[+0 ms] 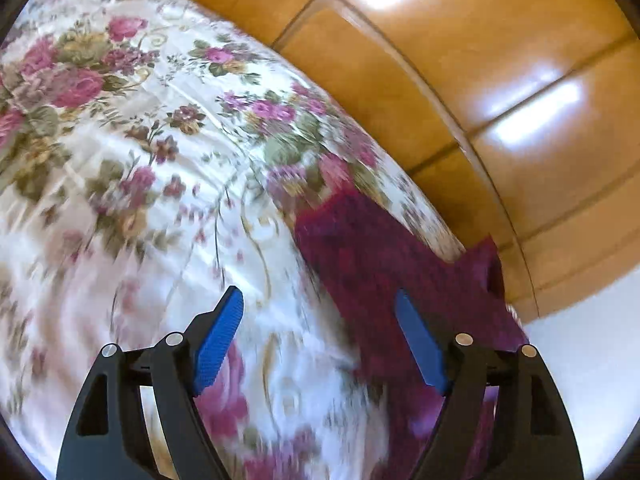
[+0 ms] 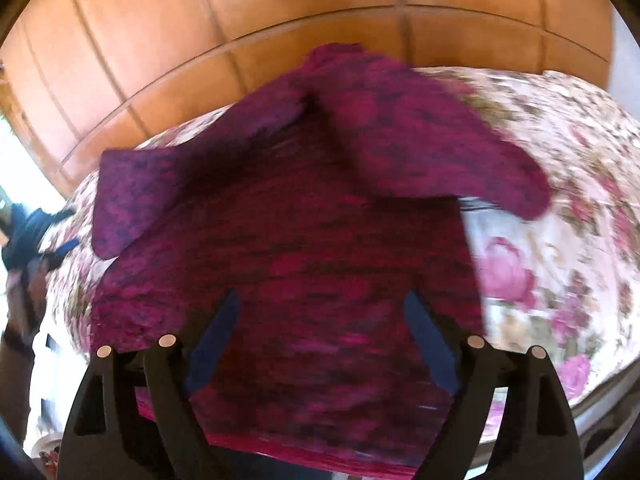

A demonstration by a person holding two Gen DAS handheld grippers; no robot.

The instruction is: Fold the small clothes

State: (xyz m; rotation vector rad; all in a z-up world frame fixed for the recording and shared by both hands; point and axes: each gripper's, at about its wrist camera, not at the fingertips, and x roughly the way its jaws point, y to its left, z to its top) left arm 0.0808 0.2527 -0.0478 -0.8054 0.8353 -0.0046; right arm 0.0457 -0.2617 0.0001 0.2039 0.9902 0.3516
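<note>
Lying on the floral bedspread point(image 2: 560, 208), the magenta sweater point(image 2: 288, 232) is spread with both sleeves crossed over its chest; in the right wrist view the left sleeve point(image 2: 160, 184) reaches toward 9 o'clock and the right sleeve point(image 2: 440, 140) toward 3 o'clock. The right gripper point(image 2: 320, 336) hangs over the lower body of the sweater, fingers wide apart and holding nothing. The left gripper point(image 1: 320, 332) is also wide and empty, over the bedspread with the sweater's edge at its 3 o'clock; both views are blurred. A wooden wardrobe point(image 1: 480, 60) stands at 12 o'clock beyond the bed.

With the sleeves in, the step in hand looks like the fold of the hem up to the collar. To do it well, each gripper should probably pinch one hem corner, at 5 and 7 o'clock in the right view, catching all the layers there. Lift both together, keep the edge taut and level, and lay it square on the shoulders so the sleeves stay tucked.
</note>
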